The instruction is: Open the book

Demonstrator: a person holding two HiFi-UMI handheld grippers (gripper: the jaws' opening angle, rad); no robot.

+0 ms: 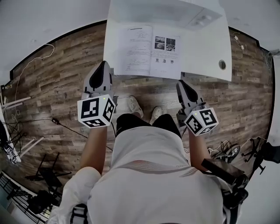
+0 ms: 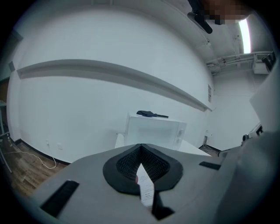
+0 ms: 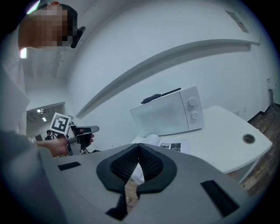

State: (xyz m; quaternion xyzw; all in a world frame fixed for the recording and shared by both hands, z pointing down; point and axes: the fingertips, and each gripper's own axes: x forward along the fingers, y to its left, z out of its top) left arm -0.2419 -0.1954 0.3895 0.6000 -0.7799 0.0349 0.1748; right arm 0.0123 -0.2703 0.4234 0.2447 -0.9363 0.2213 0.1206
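White worktop carries the book, which lies open and flat at the near edge, its pages showing text and photographs. On the far side behind it stands a white microwave. Just off the near edge, above the wooden floor, the left claw and right claw hover, jaws pressed together, gripping nothing.

white table, cable hole near its right edge | microwave at the back, some dark thing on top | plank floor, loose cable on left
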